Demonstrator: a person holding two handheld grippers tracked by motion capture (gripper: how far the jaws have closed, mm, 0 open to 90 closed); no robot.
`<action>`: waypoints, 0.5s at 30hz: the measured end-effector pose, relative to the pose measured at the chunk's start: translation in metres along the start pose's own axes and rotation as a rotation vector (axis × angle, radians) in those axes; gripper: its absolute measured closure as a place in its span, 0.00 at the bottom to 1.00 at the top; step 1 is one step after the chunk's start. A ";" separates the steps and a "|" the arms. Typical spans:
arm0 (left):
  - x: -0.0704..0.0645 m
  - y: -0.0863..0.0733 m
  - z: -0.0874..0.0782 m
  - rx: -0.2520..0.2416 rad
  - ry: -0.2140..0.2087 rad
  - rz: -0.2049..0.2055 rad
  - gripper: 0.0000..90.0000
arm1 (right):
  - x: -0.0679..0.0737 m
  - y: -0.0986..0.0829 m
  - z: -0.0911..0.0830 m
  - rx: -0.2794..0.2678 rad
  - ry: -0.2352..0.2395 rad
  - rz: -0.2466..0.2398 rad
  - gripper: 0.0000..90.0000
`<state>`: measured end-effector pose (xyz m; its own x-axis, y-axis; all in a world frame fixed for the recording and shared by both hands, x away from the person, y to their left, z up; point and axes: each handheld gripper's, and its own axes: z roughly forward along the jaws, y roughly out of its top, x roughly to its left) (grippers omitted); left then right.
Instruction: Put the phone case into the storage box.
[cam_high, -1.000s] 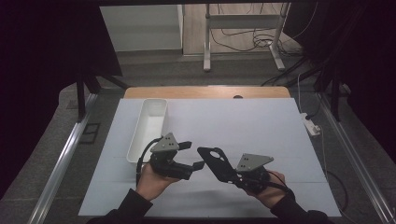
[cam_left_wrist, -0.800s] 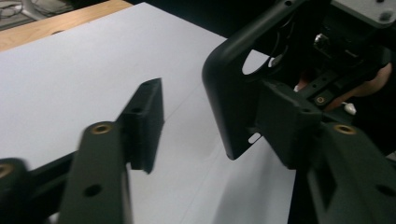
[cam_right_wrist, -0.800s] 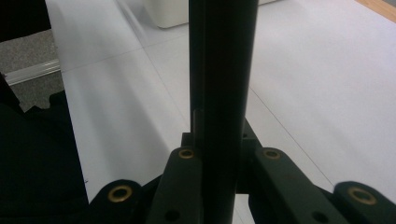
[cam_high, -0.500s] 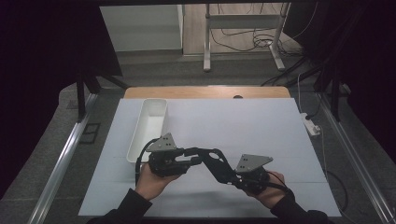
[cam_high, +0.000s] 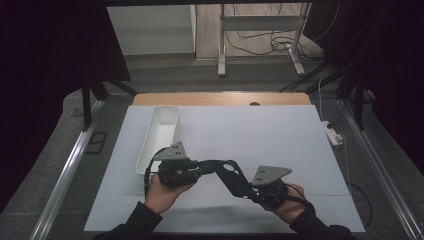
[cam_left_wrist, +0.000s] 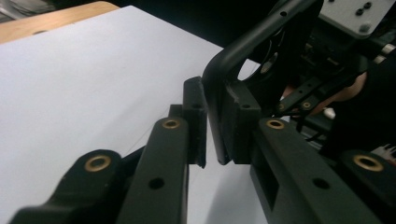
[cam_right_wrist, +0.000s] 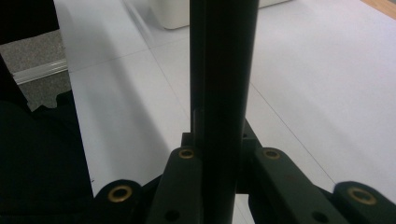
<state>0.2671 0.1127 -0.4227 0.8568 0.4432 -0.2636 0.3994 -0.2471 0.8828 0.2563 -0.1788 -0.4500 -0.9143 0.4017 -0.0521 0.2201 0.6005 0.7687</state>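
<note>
A black flat bracket (cam_high: 231, 176) with a hole near one end spans between my two grippers low over the white table sheet (cam_high: 280, 140). My right gripper (cam_high: 251, 193) is shut on its lower end; in the right gripper view the bracket (cam_right_wrist: 224, 70) rises edge-on between the jaws of this gripper (cam_right_wrist: 218, 140). My left gripper (cam_high: 202, 168) comes from the left and is shut on the bracket's other end. In the left gripper view the bracket's curved rim (cam_left_wrist: 252, 42) sits between the pads of that gripper (cam_left_wrist: 212, 126), with a sliver of white showing lower down.
A long white tray (cam_high: 159, 135) lies at the left of the sheet, just behind the left hand, and its corner (cam_right_wrist: 175, 14) shows in the right gripper view. A white power strip (cam_high: 334, 134) lies off the right edge. Metal rails run along both sides.
The left gripper moved right to the bracket's free end and closed on it. The right gripper kept its hold and shifted little.
</note>
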 end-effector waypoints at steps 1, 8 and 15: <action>0.001 0.000 0.000 -0.006 -0.015 -0.011 0.90 | 0.000 0.000 0.000 -0.001 -0.001 0.001 0.94; 0.001 0.001 -0.002 -0.006 -0.039 -0.023 0.93 | -0.001 0.000 0.000 -0.003 -0.002 0.002 0.94; -0.002 0.003 -0.002 -0.009 -0.028 -0.025 0.94 | -0.001 -0.001 0.001 -0.005 -0.009 0.007 0.93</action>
<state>0.2662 0.1124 -0.4187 0.8553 0.4250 -0.2962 0.4180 -0.2284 0.8793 0.2575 -0.1794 -0.4510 -0.9095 0.4125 -0.0523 0.2250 0.5939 0.7724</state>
